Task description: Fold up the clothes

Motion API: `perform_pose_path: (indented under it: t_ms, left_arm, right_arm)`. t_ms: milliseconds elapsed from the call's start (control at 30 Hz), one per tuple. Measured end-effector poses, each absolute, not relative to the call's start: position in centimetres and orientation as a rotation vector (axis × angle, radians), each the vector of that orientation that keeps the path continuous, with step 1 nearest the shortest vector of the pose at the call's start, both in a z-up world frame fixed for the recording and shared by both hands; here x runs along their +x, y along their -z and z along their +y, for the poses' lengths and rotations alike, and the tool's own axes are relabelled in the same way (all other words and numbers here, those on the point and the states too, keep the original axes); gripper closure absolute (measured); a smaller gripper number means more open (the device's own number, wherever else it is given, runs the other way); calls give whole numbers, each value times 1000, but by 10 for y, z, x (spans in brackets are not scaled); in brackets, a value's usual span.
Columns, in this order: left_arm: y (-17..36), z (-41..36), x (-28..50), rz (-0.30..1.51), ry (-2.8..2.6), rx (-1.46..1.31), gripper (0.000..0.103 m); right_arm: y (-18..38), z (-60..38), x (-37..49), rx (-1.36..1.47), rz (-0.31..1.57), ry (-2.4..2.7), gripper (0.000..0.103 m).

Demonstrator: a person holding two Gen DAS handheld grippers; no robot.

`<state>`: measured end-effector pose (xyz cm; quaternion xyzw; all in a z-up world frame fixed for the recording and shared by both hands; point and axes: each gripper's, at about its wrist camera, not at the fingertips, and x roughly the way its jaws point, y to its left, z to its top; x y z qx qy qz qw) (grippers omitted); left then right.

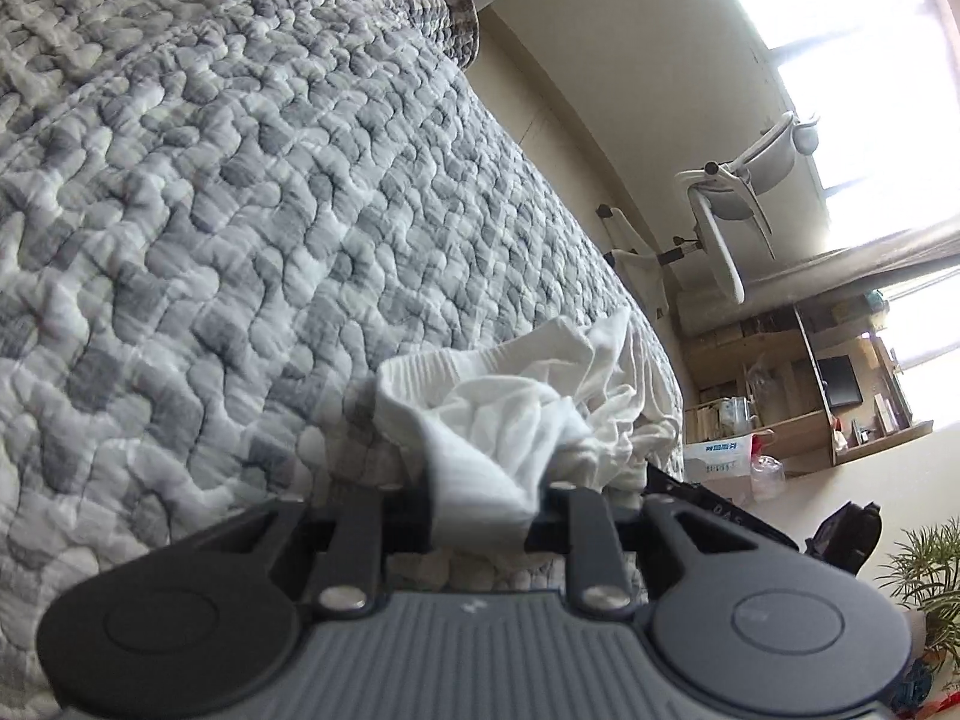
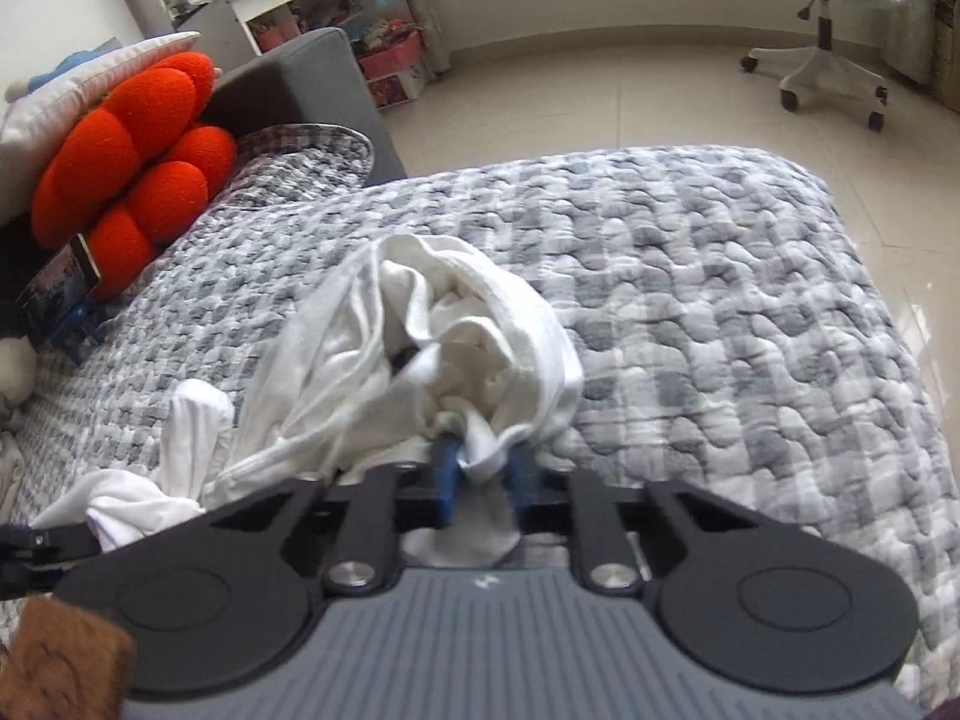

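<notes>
Your left gripper and right gripper both clamped on crumpled white garment, bunched on grey quilt, toward its near edge. Step, likely: opening it out. Next: draw grippers apart, spread cloth flat on quilt.

Daylight floods both views. In the left wrist view the window is blown out to white glare, washing the wall beside it pale. The quilt nearest that window stays sharp, evenly lit, with soft shadows in its stitching. The right wrist view is softer; the white garment looks slightly blurred. Fisheye bending curves the floor edges, and the corners darken.
</notes>
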<state>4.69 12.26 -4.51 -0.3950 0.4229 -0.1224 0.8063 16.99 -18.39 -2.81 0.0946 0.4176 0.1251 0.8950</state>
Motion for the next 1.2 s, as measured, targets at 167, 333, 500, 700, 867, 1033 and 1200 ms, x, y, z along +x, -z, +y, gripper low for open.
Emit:
perform_pose_path:
  t_ms: [167, 333, 500, 700, 867, 1033, 1200]
  left_arm:
    - [-6, 177, 37, 679, 152, -807, 93]
    - [-64, 240, -4, 449, 54, -743, 93]
    - [-65, 262, -32, 438, -23, -641, 92]
    - [-26, 262, -50, 515, -17, -660, 92]
    - [-35, 252, -53, 497, -25, -601, 92]
    - [-52, 254, -45, 475, -19, -598, 92]
    - [-57, 242, -59, 468, 11, -534, 92]
  right_arm:
    - [-17, -180, 151, 111, 678, -243, 95]
    - [-91, -213, 103, 132, 454, -246, 95]
    - [-119, -231, 69, 90, 377, -226, 95]
    - [-84, -225, 63, 16, 465, -189, 95]
    - [-70, -234, 67, 78, 494, -151, 95]
    - [-72, -238, 65, 113, 464, -137, 95]
    - [-77, -250, 50, 102, 431, -129, 94]
